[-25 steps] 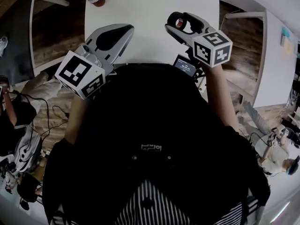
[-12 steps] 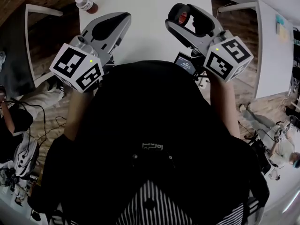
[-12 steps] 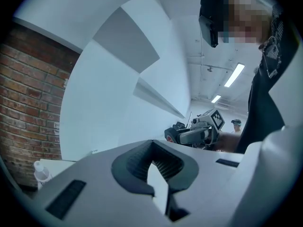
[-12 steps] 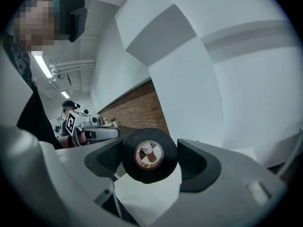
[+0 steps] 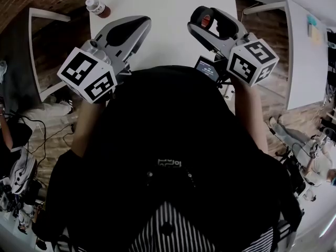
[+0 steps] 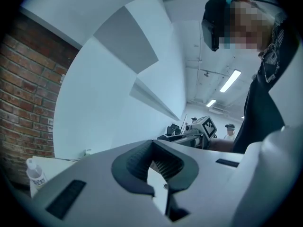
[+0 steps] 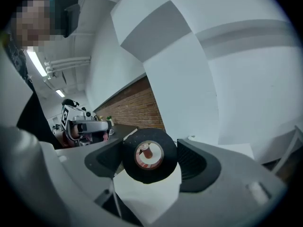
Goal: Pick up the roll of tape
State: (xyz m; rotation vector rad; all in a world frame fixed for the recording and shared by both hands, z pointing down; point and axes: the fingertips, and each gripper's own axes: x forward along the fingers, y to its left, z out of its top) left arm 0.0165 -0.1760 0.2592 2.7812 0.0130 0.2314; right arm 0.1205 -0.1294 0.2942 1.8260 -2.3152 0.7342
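Tongs on the left (image 5: 140, 22) are staying closed and empty over the tabletop (image 5: 168, 4). Right tongs (image 5: 198, 16) are gripping the roll of tape (image 5: 205, 21) and holding it clear of the tabletop. Compared with a second ago, both are sitting slightly higher and are now hardly moving, so the pick-up is looking finished.
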